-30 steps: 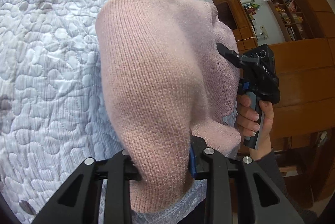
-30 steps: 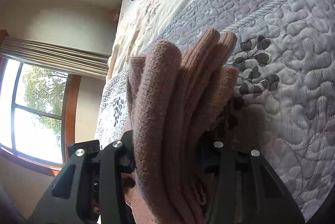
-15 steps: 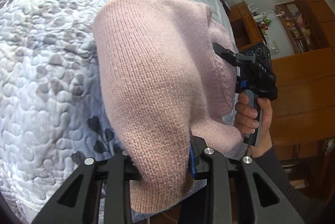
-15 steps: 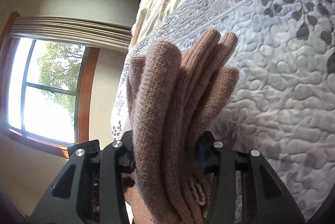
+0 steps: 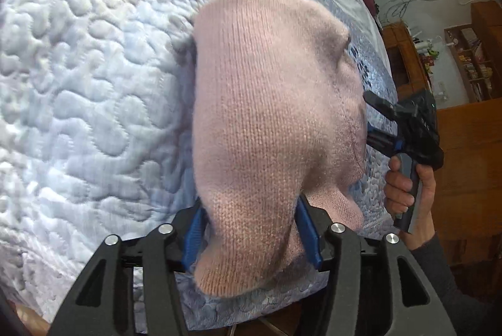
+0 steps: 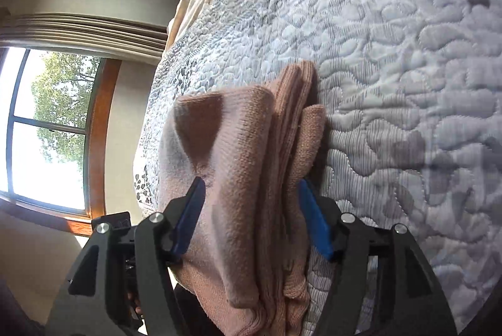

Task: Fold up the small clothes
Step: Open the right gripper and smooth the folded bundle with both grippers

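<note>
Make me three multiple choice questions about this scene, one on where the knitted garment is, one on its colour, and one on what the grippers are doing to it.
1. Where is the sweater?
A. Against the quilted bedspread
B. On a wooden floor
C. Inside a drawer

2. What colour is the sweater?
A. Dark green
B. Pale pink
C. Bright yellow

3. What are the left hand-held gripper and the right hand-held gripper doing?
A. Both hang open with nothing between them
B. Only the left holds fabric
C. Each has folded knit between its blue pads

Answers:
1. A, since the stitched bedspread fills the space right behind the garment in both wrist views.
2. B, since the knit reads pale pink in the left wrist view, a warmer shade in the right.
3. C, since thick layers of knit fill the gap between the jaws in each wrist view.
</note>
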`<control>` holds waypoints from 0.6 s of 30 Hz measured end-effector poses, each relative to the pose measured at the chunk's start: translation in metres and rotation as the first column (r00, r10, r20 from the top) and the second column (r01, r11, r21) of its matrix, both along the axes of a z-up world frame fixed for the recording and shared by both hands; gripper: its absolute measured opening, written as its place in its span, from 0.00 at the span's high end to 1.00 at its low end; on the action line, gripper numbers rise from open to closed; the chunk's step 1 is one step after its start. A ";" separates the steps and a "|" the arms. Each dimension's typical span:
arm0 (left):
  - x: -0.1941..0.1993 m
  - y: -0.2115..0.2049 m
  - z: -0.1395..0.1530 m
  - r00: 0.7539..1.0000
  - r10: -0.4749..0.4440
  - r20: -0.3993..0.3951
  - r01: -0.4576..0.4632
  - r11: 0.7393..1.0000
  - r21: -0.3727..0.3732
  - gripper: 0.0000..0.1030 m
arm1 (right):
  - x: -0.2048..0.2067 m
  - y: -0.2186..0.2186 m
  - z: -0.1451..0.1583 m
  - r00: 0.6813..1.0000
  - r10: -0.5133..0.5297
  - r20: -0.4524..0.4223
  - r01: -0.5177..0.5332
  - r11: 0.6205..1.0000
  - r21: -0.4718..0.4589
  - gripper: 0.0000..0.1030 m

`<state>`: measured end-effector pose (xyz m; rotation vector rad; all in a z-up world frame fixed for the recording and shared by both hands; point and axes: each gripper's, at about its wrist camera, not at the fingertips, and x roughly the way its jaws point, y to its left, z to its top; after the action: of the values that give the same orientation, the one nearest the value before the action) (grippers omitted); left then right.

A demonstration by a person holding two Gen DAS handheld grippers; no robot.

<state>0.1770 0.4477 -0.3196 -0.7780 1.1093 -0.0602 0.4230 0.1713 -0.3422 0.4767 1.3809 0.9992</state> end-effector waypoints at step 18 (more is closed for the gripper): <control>0.027 -0.027 0.054 0.957 -0.154 0.245 0.171 0.984 -0.049 0.39 | -0.027 -0.002 0.015 0.978 0.030 0.207 0.016 0.977 -0.213 0.87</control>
<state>0.2044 0.4210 -0.2652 -0.7189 0.9418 -0.3263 0.3955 0.1697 -0.3276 0.1995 1.2821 0.8679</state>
